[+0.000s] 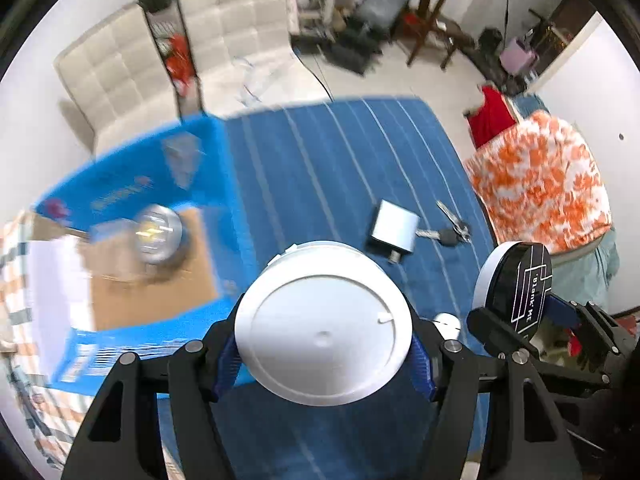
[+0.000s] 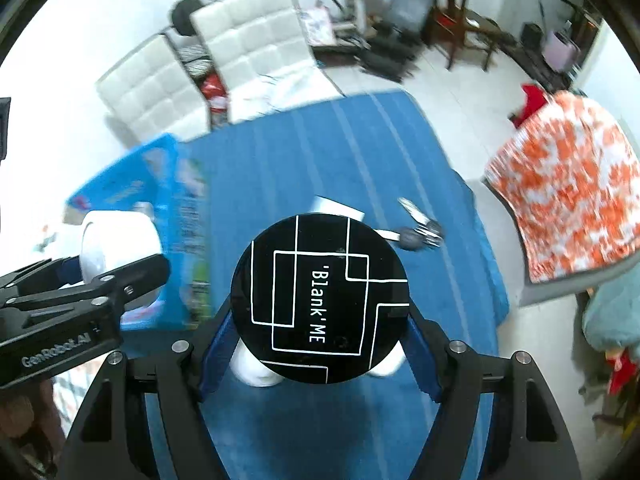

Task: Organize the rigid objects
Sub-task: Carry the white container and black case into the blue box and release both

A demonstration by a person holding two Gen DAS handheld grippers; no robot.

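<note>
At lower centre of both views we pinch round jars: left fingers (image 1: 324, 360) on the white jar (image 1: 323, 323), right fingers (image 2: 320, 356) on the black-lidded jar (image 2: 320, 298). Smooth curved sides could slip out, or the two could collide near the blue box (image 1: 132, 200).

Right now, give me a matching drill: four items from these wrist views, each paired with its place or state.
Items:
1. white round container
2. black-lidded jar
3. silver round tin
4. keys

Places:
A. lying loose on the blue cloth
B. inside the blue box
C. clamped in the left gripper
D. clamped in the right gripper

Pairs: 1-C, 2-D, 3-B, 4-A
</note>
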